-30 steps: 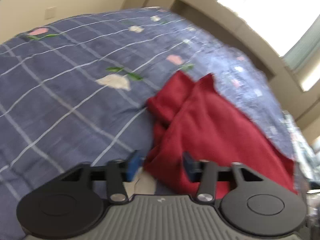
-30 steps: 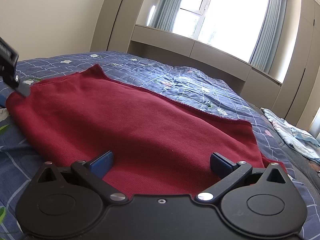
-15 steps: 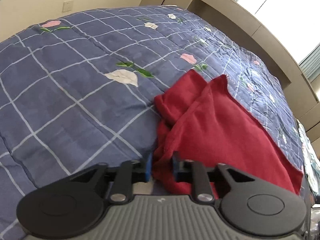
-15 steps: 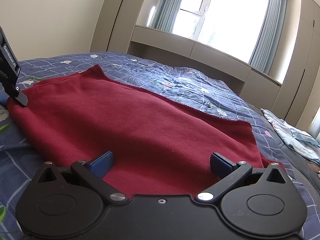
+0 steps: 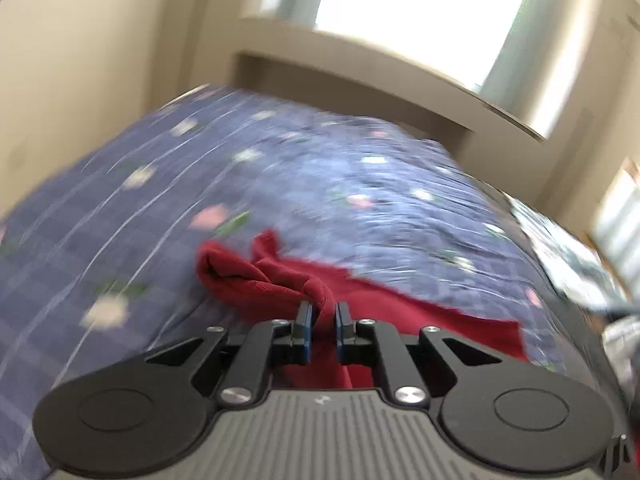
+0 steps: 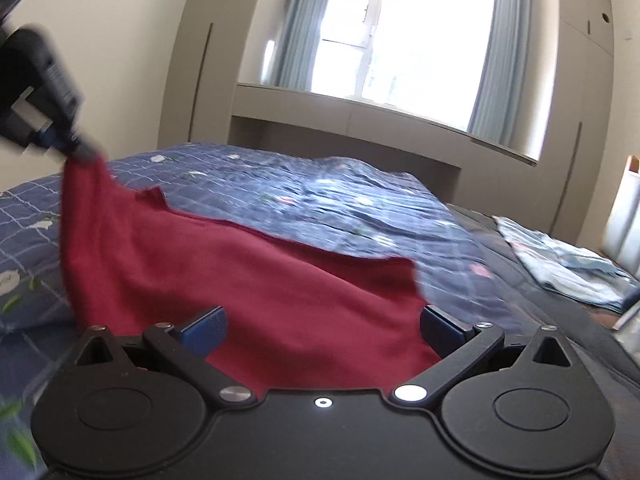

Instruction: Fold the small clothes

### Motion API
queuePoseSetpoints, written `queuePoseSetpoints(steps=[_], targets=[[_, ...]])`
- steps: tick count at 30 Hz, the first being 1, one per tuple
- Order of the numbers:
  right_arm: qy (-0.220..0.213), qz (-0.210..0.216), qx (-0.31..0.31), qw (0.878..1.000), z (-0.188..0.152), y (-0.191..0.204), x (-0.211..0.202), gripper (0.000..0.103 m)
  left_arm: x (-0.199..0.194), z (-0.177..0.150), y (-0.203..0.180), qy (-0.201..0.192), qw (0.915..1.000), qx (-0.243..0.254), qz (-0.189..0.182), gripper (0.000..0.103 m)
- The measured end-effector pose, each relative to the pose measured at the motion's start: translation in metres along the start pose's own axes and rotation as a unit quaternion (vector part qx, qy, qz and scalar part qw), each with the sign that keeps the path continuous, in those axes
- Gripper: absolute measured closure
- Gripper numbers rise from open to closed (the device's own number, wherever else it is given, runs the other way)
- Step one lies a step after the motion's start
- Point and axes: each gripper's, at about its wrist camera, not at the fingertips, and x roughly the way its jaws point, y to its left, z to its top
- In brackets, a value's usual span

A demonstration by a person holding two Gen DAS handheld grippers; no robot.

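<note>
The red cloth [image 6: 224,276] lies spread on a blue checked bedspread [image 6: 360,208] printed with small flowers, filling the lower middle of the right wrist view. Its upper left corner is drawn up off the bed into a peak, where the left gripper [image 6: 78,150] pinches it at the upper left of the frame.

In the left wrist view the left gripper [image 5: 321,316] sits at the lower centre, its jaws narrow and closing on a bunched fold of the red cloth [image 5: 256,280] that stands between the blue pads. The cloth trails from there to the lower right of the frame, with a rumpled lump to the left of the pads. This view is blurred, so finer detail of the bedspread [image 5: 120,216] cannot be read.

The right gripper [image 6: 322,320] is at the bottom of its own view with the jaws wide apart. The red cloth passes between and beneath the two blue pads, and neither pad presses on it.

A pale blue patterned garment [image 6: 560,260] lies at the right edge of the bed, well apart from the red cloth. A window [image 6: 404,32] with light curtains fills the upper centre.
</note>
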Motion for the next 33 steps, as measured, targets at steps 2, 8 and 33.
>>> queuePoseSetpoints(steps=[2, 8, 33], targets=[[0.011, -0.012, 0.007, 1.0, -0.009, -0.019, -0.017, 0.001, 0.001, 0.009, -0.037, 0.005, 0.9983, 0.053, -0.026, 0.092], [0.038, -0.069, 0.019, 0.997, -0.043, -0.061, -0.066, 0.001, -0.003, -0.017, -0.159, 0.035, 0.9604, 0.246, -0.125, 0.093], [0.034, 0.097, 0.187, 0.977, -0.012, -0.135, 0.0, 0.011, -0.02, -0.101, -0.127, 0.049, 0.9709, 0.211, -0.102, 0.007]])
